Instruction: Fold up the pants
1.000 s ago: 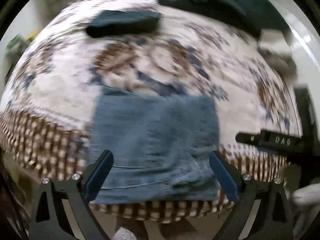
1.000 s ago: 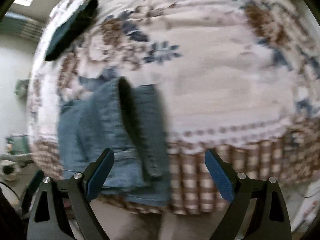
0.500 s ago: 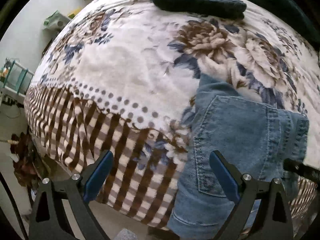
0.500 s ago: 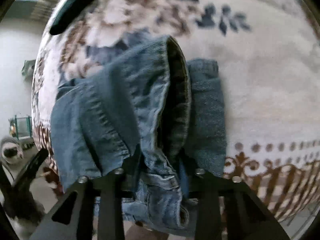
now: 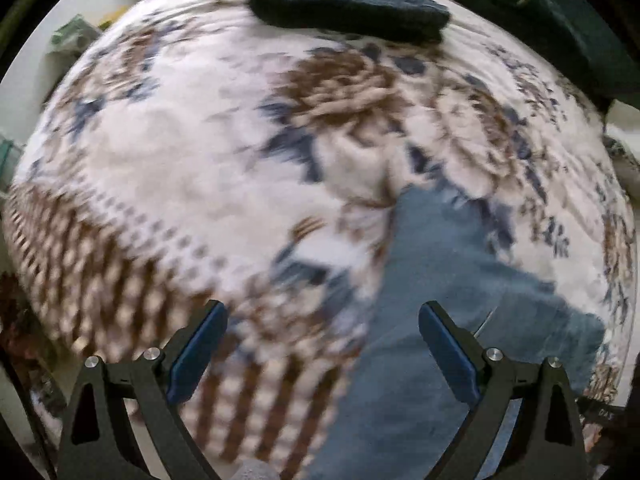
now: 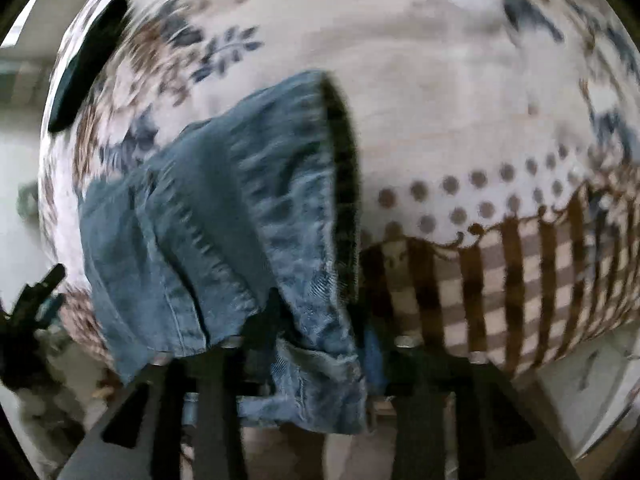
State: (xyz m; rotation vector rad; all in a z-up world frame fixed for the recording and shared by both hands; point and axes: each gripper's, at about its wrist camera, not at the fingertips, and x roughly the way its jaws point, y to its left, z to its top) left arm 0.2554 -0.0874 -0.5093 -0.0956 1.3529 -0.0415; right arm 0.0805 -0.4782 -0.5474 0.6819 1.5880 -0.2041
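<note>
The folded blue jeans (image 6: 224,232) lie on a floral blanket (image 6: 460,92) near the bed's front edge. My right gripper (image 6: 320,344) is shut on the jeans' near edge, with denim bunched between its jaws and a fold lifted up. In the left wrist view the jeans (image 5: 452,320) show at the lower right. My left gripper (image 5: 320,348) is open and empty above the blanket's checked border, to the left of the jeans.
A folded dark garment (image 5: 352,4) lies at the far side of the blanket (image 5: 180,152), with a dark green pile (image 5: 560,12) at the far right. The same dark garment shows in the right wrist view (image 6: 88,68). The blanket's checked border (image 6: 520,288) hangs over the bed's front edge.
My right gripper has closed on the jeans' near edge and pulled it up and back. My left gripper has swung left of the jeans and stayed open.
</note>
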